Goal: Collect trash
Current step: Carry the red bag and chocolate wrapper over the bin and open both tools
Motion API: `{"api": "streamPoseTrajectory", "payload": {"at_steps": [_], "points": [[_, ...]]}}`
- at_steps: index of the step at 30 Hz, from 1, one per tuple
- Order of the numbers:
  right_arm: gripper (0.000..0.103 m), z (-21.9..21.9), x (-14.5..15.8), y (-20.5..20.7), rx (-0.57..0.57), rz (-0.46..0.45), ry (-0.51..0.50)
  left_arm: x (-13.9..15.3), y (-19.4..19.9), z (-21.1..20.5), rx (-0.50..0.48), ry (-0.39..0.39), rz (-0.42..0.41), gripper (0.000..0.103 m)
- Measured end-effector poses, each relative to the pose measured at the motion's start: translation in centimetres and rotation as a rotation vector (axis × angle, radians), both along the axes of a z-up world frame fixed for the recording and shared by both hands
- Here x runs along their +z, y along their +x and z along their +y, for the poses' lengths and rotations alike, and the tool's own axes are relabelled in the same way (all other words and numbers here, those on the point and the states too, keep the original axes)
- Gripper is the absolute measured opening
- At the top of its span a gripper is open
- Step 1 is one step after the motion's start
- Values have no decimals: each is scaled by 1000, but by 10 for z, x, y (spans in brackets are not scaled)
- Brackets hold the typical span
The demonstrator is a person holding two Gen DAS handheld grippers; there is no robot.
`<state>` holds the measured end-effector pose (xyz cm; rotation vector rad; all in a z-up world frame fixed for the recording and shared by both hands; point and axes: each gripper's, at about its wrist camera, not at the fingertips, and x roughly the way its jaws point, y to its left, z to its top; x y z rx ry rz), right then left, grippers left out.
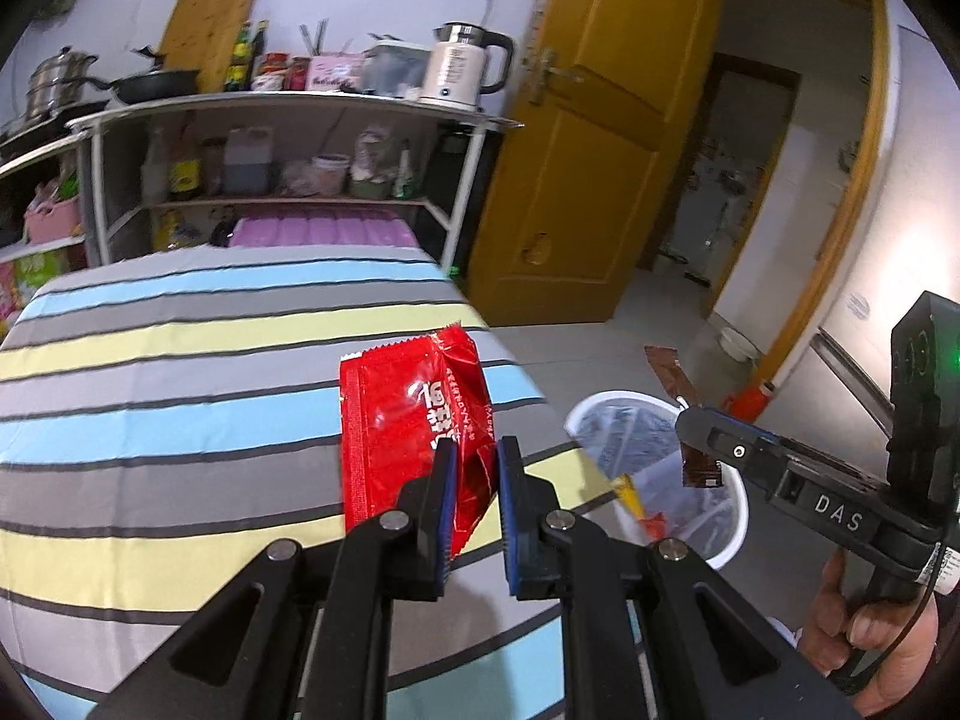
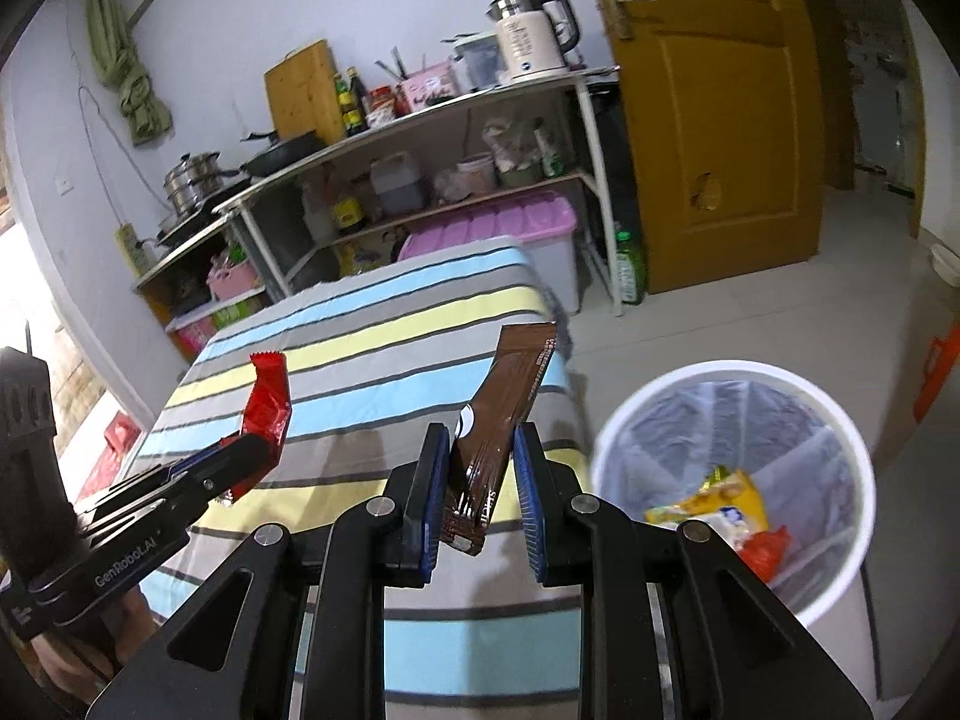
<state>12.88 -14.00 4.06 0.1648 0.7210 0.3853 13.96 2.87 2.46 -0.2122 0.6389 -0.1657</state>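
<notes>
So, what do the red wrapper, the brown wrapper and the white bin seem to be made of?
Red wrapper: thin glossy plastic film, probably foil-lined; it shows sharp creases, bright glints and a crimped edge.
Brown wrapper: similar glossy film, smoother, with a serrated end seal.
White bin: probably matte rigid plastic, judging by its smooth, even rim; a clear, crinkled thin plastic liner sits inside.

My two wrist views look close along the fingers, sharing the bed's point(image 1: 180, 360) far right corner and bin point(image 2: 828, 420)

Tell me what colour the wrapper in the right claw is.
Brown wrapper, glossy with some white print, clearest in the right wrist view.
</notes>
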Motion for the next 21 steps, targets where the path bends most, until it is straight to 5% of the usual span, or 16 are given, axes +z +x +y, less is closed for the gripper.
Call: {"api": "streamPoseTrajectory", "payload": {"at_steps": [21], "points": [[23, -94, -12, -8, -159, 14, 38, -1, 33, -94, -176, 50, 14, 14]]}}
